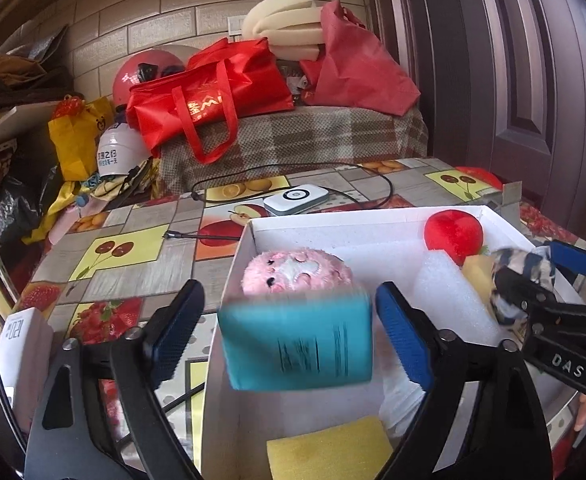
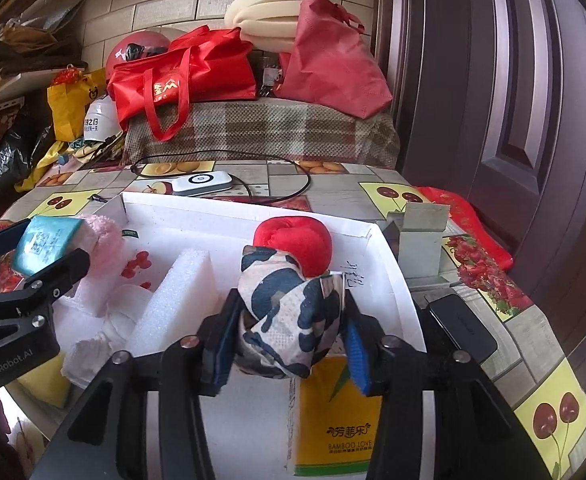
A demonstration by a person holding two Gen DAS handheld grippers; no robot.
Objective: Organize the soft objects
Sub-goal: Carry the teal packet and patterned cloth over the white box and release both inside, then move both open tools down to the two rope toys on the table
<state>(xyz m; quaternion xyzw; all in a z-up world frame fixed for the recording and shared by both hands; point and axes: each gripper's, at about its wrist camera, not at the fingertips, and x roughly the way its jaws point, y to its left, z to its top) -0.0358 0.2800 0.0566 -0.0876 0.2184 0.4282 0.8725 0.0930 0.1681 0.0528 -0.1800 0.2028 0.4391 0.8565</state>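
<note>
Clutter is seen at far left: a yellow bag point(image 1: 77, 136) and a white helmet point(image 1: 117, 152) beside a checked blanket point(image 1: 293, 136) bearing red bags point(image 1: 213, 88). On the fruit-patterned surface point(image 1: 125, 248) a white device point(image 1: 295, 199) with a black cable is noted behind a white box point(image 1: 333, 220).

The left gripper point(image 1: 289, 332) is held over the box's left end with its jaws spread wide. A teal tissue pack point(image 1: 297, 344) is seen between the blue pads, blurred and with a gap on each side; no contact is visible. A pink plush toy point(image 1: 297, 274) lies in the box just behind the pack, and a yellow sponge point(image 1: 329, 450) lies at the box's near edge.

Further right inside the box, a white foam block point(image 2: 181, 296) and crumpled white tissue point(image 2: 93, 344) are recorded. The right gripper point(image 2: 289, 344) is positioned over the box's right half, jaws partly open. A camouflage-print cloth bundle point(image 2: 289, 312) sits between the pads; whether the pads press on it cannot be told. A red plush apple point(image 2: 293, 246) lies touching the bundle behind it, and a yellow tissue pack point(image 2: 333, 420) lies beneath the gripper.

At right, outside the box, a black phone point(image 2: 463, 326) is noted on the surface.
</note>
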